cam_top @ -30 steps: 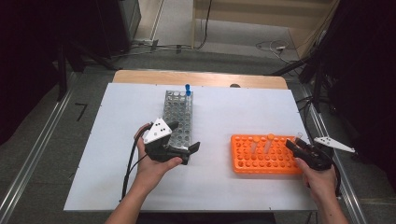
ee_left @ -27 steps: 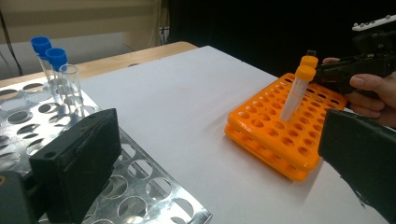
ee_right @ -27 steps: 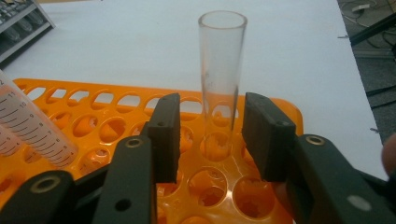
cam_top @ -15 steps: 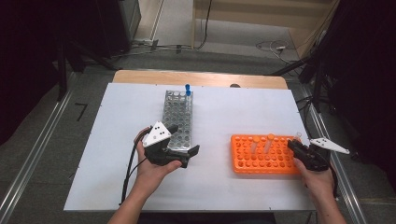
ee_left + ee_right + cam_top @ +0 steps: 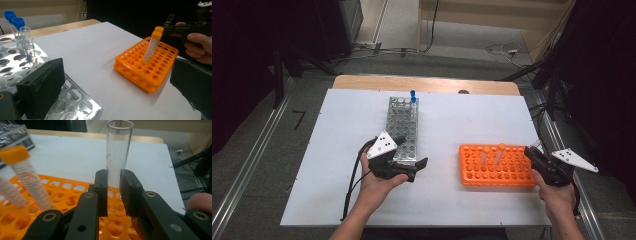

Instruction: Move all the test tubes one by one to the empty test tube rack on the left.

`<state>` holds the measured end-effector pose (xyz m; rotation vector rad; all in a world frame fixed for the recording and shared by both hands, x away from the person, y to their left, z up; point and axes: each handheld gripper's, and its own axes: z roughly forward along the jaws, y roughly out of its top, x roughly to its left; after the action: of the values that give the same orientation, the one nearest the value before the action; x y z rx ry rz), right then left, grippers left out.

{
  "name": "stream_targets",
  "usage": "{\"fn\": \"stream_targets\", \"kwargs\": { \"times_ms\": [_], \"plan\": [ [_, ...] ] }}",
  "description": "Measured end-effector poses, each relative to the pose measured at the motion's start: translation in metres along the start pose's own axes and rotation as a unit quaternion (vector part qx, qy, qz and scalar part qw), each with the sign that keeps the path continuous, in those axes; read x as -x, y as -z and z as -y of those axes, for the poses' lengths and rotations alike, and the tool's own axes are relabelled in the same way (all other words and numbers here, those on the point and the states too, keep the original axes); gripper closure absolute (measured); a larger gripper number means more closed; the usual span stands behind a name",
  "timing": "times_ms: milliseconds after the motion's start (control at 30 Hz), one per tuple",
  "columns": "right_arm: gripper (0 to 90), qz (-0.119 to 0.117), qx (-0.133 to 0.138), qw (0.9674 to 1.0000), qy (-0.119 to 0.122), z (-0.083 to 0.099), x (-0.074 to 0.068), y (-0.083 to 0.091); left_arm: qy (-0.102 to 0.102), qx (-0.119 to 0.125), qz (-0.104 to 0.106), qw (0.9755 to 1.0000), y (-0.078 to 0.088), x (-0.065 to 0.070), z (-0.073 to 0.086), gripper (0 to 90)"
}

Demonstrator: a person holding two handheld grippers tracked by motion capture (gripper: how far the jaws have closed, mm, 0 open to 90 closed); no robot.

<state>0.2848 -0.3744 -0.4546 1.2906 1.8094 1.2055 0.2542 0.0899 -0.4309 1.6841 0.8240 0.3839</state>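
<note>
My right gripper [image 5: 113, 195] is shut on a clear glass tube [image 5: 117, 157], which stands upright between the pads over the right end of the orange rack [image 5: 477, 172]. From above, that gripper [image 5: 532, 152] sits at the rack's right edge. Two orange-capped tubes [image 5: 492, 155] lean in the rack's holes, close by at the left [image 5: 25, 177] of the right gripper view. My left gripper [image 5: 411, 151] stands open at the near end of the metal rack [image 5: 402, 125], its jaws wide apart with nothing between them [image 5: 117, 85].
Two blue-capped tubes [image 5: 413, 95] and a clear uncapped tube [image 5: 26, 42] stand at the metal rack's far end. The white table top [image 5: 452, 120] lies between the two racks. Cables run on the floor beyond the table.
The right gripper's jaws have drawn together on the clear tube at the orange rack's right end. The left hand has stayed where it was.
</note>
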Motion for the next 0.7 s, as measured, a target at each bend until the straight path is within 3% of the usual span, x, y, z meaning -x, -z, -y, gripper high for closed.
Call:
{"fn": "stream_targets", "kwargs": {
  "times_ms": [400, 700],
  "plan": [
    [73.9, -0.057, 0.004, 0.9981, 0.021, -0.004, -0.028, 0.015, -0.002, 0.002, 0.006, 1.0000, 0.001, 0.003, -0.001, 0.1],
    [73.9, -0.103, 0.009, 0.9937, 0.042, -0.007, -0.055, 0.026, -0.004, 0.003, 0.015, 0.9999, 0.000, 0.008, -0.003, 0.3]
  ]
}}
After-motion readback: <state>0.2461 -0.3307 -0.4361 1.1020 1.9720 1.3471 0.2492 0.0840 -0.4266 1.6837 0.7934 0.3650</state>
